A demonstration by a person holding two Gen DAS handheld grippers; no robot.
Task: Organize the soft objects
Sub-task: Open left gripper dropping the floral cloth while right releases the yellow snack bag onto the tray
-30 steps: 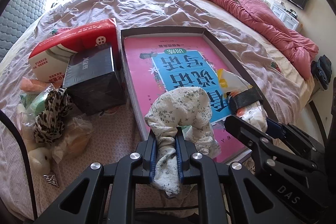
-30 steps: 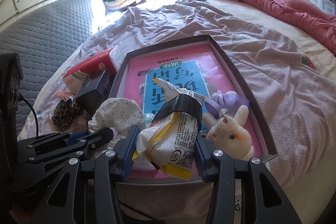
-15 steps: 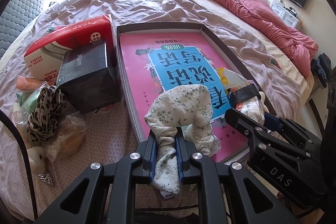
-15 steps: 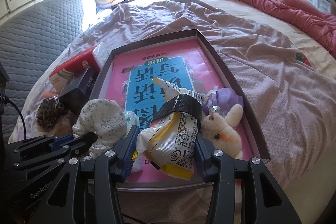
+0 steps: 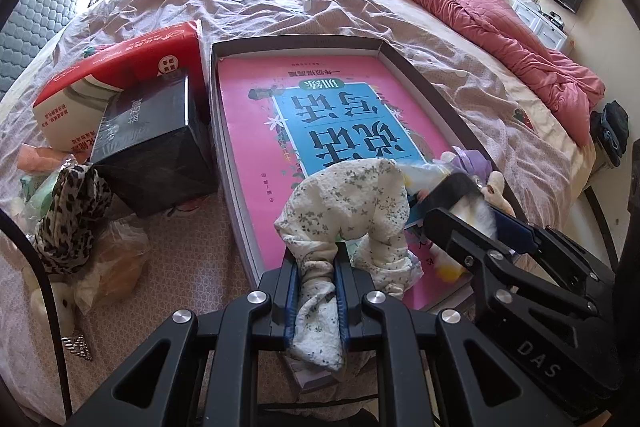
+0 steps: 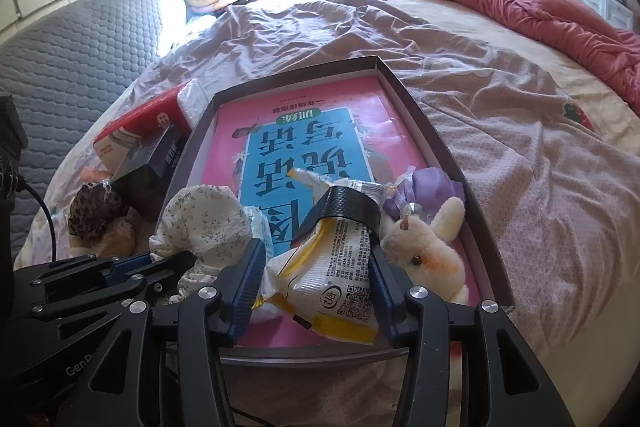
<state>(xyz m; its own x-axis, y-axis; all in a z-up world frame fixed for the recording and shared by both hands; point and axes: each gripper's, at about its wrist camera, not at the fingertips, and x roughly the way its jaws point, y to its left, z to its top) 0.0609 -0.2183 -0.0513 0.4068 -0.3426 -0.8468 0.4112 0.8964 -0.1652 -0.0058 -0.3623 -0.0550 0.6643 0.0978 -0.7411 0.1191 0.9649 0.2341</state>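
Over the near end of a shallow grey tray (image 6: 420, 115) lying on a bed (image 6: 500, 147), the left gripper (image 5: 316, 283) is pinching a floral white cloth (image 5: 352, 203) tightly between its narrow jaws, the cloth arching up over the tray's pink book (image 5: 256, 131). Beside it, the right gripper (image 6: 316, 279) is holding a yellow-and-white snack packet (image 6: 332, 267) banded with black tape, its jaws having just been opening slightly around it. A white plush rabbit (image 6: 428, 251) is lying inside the tray's near right corner, just beside the packet.
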